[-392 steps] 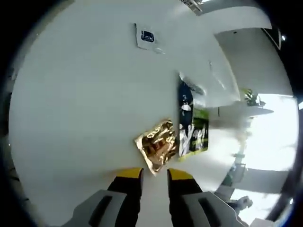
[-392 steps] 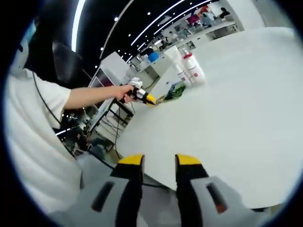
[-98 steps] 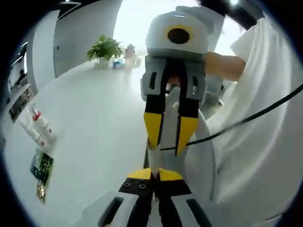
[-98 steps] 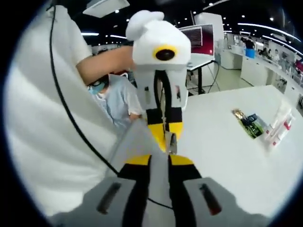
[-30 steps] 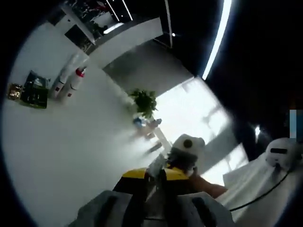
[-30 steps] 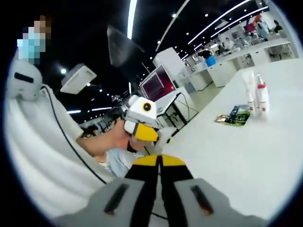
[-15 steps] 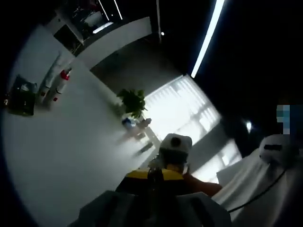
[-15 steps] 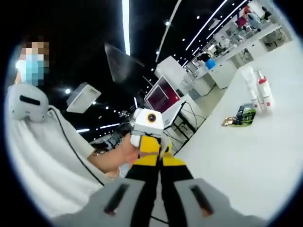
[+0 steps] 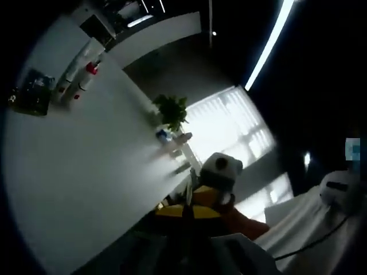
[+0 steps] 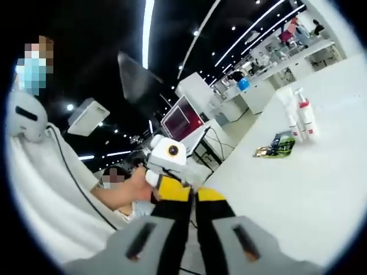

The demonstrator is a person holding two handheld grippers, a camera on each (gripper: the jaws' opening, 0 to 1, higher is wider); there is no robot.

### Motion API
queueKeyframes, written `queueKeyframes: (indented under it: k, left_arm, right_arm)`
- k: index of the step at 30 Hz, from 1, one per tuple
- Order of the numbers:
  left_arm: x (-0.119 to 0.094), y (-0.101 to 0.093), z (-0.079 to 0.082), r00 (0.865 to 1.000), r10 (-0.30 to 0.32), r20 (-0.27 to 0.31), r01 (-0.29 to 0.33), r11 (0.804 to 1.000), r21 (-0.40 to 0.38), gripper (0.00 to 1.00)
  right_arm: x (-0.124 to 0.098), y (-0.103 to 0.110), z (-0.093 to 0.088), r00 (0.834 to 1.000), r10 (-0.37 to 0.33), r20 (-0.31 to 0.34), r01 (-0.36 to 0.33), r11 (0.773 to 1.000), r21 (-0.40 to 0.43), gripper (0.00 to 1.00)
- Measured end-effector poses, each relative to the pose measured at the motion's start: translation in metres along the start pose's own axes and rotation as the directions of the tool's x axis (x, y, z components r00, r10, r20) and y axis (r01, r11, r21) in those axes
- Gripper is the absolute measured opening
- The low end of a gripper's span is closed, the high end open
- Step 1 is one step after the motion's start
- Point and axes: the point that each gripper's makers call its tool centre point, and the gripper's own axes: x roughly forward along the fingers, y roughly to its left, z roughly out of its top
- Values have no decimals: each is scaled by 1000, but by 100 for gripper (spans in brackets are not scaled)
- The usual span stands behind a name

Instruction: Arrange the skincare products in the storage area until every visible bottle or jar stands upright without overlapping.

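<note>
You are holding both grippers up off the table, away from the products.
Your right gripper (image 10: 193, 200) and left gripper (image 9: 186, 213) are both closed and gripping nothing; the bottles (image 10: 298, 119) are standing at the table's (image 10: 321, 189) far end, beside flat packets (image 10: 275, 144).

Table (image 10: 321, 172): white, smooth, matt, faint sheen near window side in left gripper view.
Right claw (image 10: 192, 197): hard plastic, yellow tips, black jaw faces, grey matt body.
Left claw (image 10: 174, 189): glossy white plastic housing, yellow plastic tips.
Bottles (image 10: 299, 119): smooth white plastic, one with red cap; slight gloss.
Sachets (image 10: 276, 145): printed film, one gold and shiny.
Person's sleeve (image 10: 40, 195): white cloth, matt.
Plant (image 9: 170, 110): leafy, matt green.
</note>
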Motion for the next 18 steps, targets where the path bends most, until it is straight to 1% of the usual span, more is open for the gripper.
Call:
queueKeyframes:
  k: [4, 5, 6, 8, 9, 11, 13, 14, 15, 16, 18]
  left_arm:
    - [2, 0, -1, 1000, -1, -4, 1, 1000, 2, 1]
    - [3, -1, -2, 1000, -7, -12, 7, 1000, -2, 1]
    - [5, -1, -3, 1000, -6, -26, 7, 1000, 2, 1]
    - [6, -1, -5, 999, -3, -38, 3, 1000, 9, 2]
    - [9, -4, -8, 998, -14, -62, 16, 1000, 21, 3]
    - [10, -6, -10, 997, -18, -69, 21, 999, 33, 6]
    - [11, -5, -13, 996, -15, -87, 18, 999, 38, 7]
    - [10, -2, -16, 994, -2, -106, -1, 999, -32, 7]
    - [11, 0, -17, 993, 6, -118, -12, 999, -45, 6]
    - [11, 0, -18, 993, 6, -122, -12, 999, -47, 3]
    - [13, 2, -21, 990, 11, -141, -23, 996, -89, 1]
  right_arm:
    - [1, 1, 1, 1000, 1, -5, -1, 1000, -7, 4]
    - [2, 1, -1, 1000, -1, -20, 0, 1000, -13, 3]
    - [3, 1, -5, 999, 1, -51, -2, 1000, -27, 2]
    - [4, 1, -8, 997, -5, -80, 1, 998, -56, 2]
    - [5, 2, -11, 995, -2, -100, -4, 998, -55, 2]
    - [6, 3, -14, 992, 1, -124, -9, 998, -68, 2]
    - [7, 4, -16, 991, 3, -135, -12, 997, -70, 2]
    - [8, 5, -17, 988, -3, -156, -10, 996, -84, 2]
    - [10, 5, -20, 981, -18, -191, -5, 993, -116, 2]
    - [10, 5, -21, 980, -20, -200, -5, 993, -121, 2]
    - [11, 5, -22, 976, -25, -218, -4, 991, -131, 2]
